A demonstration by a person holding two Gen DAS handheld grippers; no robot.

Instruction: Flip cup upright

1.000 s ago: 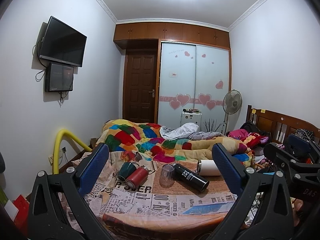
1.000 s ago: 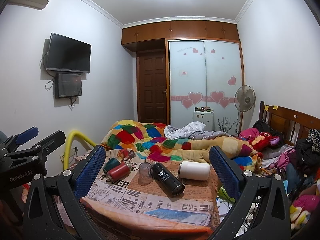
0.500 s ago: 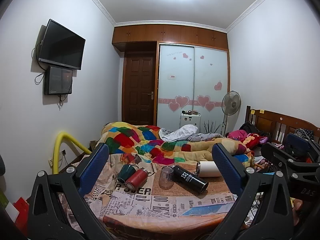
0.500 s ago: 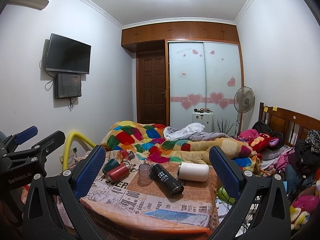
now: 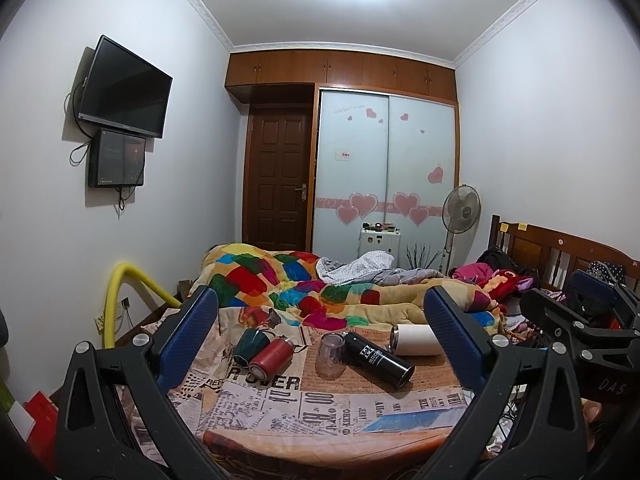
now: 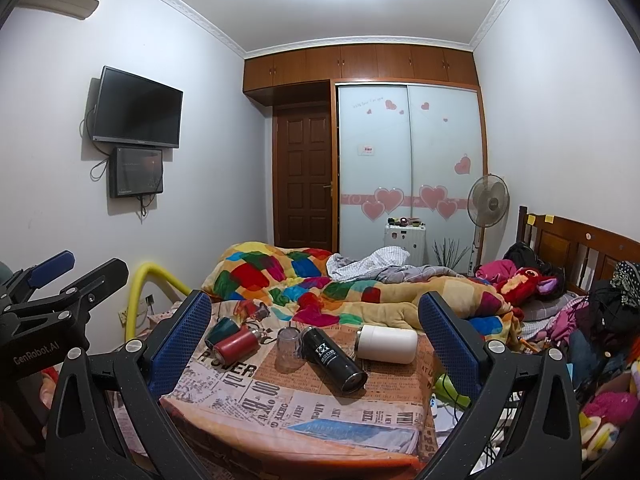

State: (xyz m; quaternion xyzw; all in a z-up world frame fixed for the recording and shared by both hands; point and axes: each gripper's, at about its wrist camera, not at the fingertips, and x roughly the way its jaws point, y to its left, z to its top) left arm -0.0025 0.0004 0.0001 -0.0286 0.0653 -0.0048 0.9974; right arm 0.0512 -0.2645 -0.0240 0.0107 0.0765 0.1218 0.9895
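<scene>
Several cups and flasks lie on their sides on a newspaper-print cloth (image 5: pixel 280 396) on the bed end: a dark green cup (image 5: pixel 250 343), a red flask (image 5: pixel 270 358), a black flask (image 5: pixel 378 358) and a white flask (image 5: pixel 414 339). A clear cup (image 5: pixel 331 355) stands mouth down between them. The same items show in the right wrist view: green cup (image 6: pixel 221 330), red flask (image 6: pixel 236 346), clear cup (image 6: pixel 289 348), black flask (image 6: pixel 332 358), white flask (image 6: pixel 386 344). My left gripper (image 5: pixel 320 316) and right gripper (image 6: pixel 314 312) are both open, empty and well short of the cups.
A colourful patchwork quilt (image 5: pixel 304 288) is heaped behind the cloth. A wooden headboard (image 6: pixel 580 248) and piled clothes (image 6: pixel 600 320) are at the right. A yellow tube (image 5: pixel 120 292) rises at the left. A standing fan (image 6: pixel 488 204) and wardrobe (image 6: pixel 408 168) are at the back.
Both cameras have tilted up slightly, so the cups sit a little lower in view. The cups have not moved and both grippers stay open.
</scene>
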